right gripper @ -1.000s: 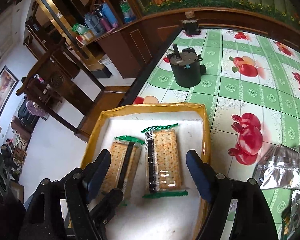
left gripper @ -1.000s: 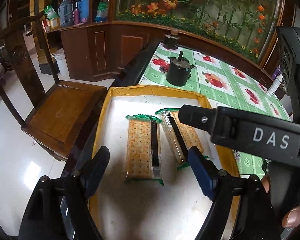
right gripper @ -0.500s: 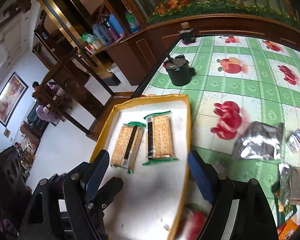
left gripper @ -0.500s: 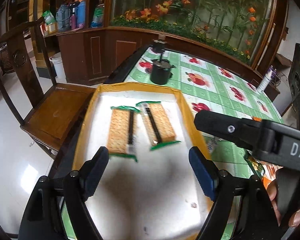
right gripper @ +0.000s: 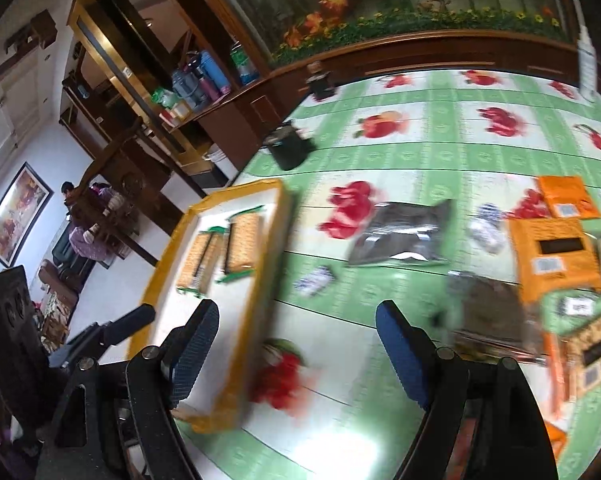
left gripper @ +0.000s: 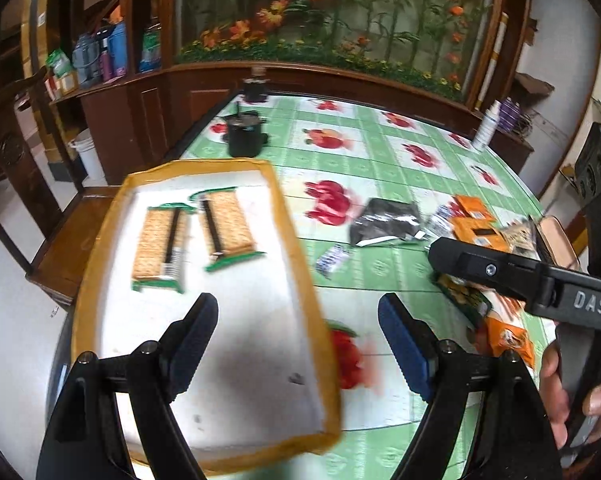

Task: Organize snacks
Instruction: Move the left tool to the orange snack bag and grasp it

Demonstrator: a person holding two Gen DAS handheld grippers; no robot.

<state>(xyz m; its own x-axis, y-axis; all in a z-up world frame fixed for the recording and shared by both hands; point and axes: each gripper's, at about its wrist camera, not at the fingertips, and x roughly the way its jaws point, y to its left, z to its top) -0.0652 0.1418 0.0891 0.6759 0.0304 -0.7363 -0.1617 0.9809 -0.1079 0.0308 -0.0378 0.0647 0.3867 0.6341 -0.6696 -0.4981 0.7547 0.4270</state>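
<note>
The bench carries a glossy green-and-white checked cloth printed with red fruit. At its left end lies a shallow white tray with a yellow-brown rim, and in the tray's far half two clear packs of square crackers with green sealed ends lie side by side, apart from each other. Right of the tray, loose on the cloth, are a crumpled silver foil pouch, flat orange snack packets and a brown packet, the last blurred. A black cylindrical pot stands beyond the tray near the bench's far edge, and a white bottle stands at the far right edge.

The left hand-held gripper hangs above the tray's near half, its blue-padded fingers spread wide with nothing between them. The right hand-held gripper is likewise wide open and empty, above the cloth beside the tray's right rim.

Behind the bench runs dark wood panelling under a large panel of painted orange flowers. A dark wooden chair stands at the left over a pale shiny floor.
</note>
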